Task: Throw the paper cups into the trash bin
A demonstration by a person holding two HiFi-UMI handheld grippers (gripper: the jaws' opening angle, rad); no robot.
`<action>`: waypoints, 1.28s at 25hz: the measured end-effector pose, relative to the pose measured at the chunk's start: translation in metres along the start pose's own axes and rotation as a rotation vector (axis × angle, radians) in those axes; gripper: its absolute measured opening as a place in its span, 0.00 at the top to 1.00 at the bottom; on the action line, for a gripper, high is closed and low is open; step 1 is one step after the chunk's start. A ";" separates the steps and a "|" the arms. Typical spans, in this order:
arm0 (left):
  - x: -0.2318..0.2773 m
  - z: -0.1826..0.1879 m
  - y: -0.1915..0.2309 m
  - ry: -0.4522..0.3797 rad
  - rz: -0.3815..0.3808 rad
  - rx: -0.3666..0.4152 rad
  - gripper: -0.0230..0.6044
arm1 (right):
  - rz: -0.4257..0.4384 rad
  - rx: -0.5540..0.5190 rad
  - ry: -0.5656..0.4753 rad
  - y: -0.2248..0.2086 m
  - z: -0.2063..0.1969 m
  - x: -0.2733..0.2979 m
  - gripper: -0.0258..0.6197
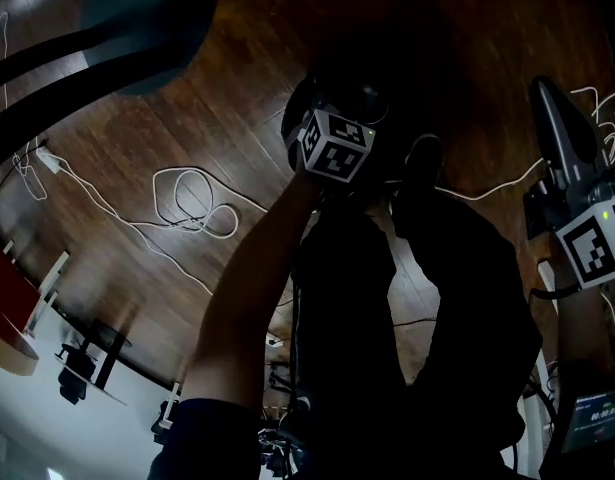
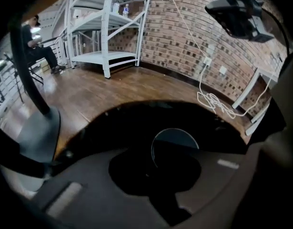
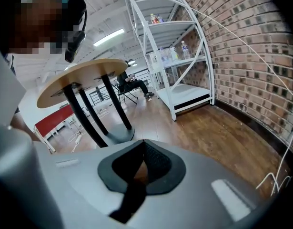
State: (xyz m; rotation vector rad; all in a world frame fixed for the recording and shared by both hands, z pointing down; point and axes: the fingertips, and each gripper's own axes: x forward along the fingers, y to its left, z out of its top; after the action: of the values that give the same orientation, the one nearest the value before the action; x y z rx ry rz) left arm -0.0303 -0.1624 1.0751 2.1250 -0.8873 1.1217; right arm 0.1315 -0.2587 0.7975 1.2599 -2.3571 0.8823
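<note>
One paper cup [image 2: 177,138] is in view. In the left gripper view its pale round rim shows just past the fingers of the left gripper [image 2: 153,163]. These fingers appear drawn together on the cup's thin wall, but heavy shadow makes the contact line hard to confirm. The cup hangs over the dark opening of the trash bin [image 2: 132,120]. In the head view the same gripper is low in front of the person's legs, over the bin.

The right gripper [image 3: 144,144] has its fingers pressed together with nothing between them. It is raised at the person's right, well apart from the bin.

Failure conditions:

- **Miss.** The cup sits toward the far part of the opening. If the fingers part while the gripper is tilted or moving, the light cup may strike the rim and fall onto the wooden floor.
- **Crushed wall.** A pinch on one side of thin paper can fold it. The cup may then cling to a finger pad and drop late.
- **Poor visibility.** The bin interior is black, so its depth cannot be judged.
- **Cables.** Loose white cables [image 1: 197,203] lie on the floor near the bin. A stray cup or a step could snag them.
</note>
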 end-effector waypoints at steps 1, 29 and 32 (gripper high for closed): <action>0.007 -0.003 -0.003 0.014 0.001 0.018 0.92 | -0.009 -0.001 -0.003 -0.003 0.002 -0.001 0.95; -0.034 0.005 -0.012 0.082 0.026 -0.136 0.74 | 0.029 0.074 0.066 0.048 0.012 -0.024 0.95; -0.090 0.020 -0.026 0.054 0.022 -0.165 0.75 | 0.004 0.051 0.130 0.068 0.010 -0.047 0.95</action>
State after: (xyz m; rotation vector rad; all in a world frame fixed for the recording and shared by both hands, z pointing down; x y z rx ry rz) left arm -0.0390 -0.1352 0.9833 1.9472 -0.9470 1.0733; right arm 0.1007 -0.2073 0.7395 1.1798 -2.2506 1.0003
